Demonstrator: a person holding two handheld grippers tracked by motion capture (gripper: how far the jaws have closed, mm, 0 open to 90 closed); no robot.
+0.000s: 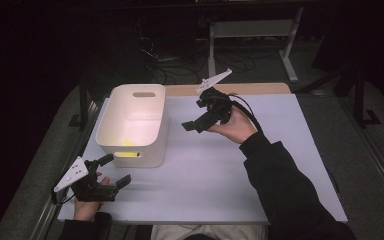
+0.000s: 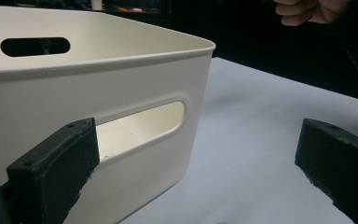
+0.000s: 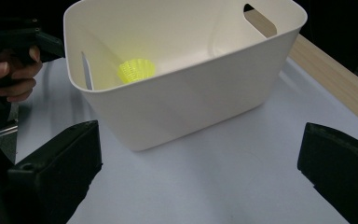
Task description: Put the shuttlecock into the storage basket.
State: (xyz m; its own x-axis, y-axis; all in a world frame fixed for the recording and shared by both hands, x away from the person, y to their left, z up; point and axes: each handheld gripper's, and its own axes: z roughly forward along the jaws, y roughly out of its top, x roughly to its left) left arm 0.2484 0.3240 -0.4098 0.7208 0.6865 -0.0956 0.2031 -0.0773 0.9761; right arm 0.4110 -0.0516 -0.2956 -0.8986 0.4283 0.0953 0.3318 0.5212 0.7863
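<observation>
A white bin (image 1: 135,125) stands on the table (image 1: 205,170), a yellow ribbed object (image 3: 136,70) lying inside. The left gripper (image 1: 114,170) sits just beside its near wall, the right gripper (image 1: 192,125) near its other side; both gape wide, empty.

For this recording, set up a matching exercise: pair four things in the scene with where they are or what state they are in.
Things:
1. white bin
2. yellow object
3. left tool
4. right tool

Places or states:
A. open, raised just right of the bin
B. lying inside the bin on its floor
C. standing on the table's left half
D. open, low at the bin's near corner

Pairs: 1-C, 2-B, 3-D, 4-A
</observation>
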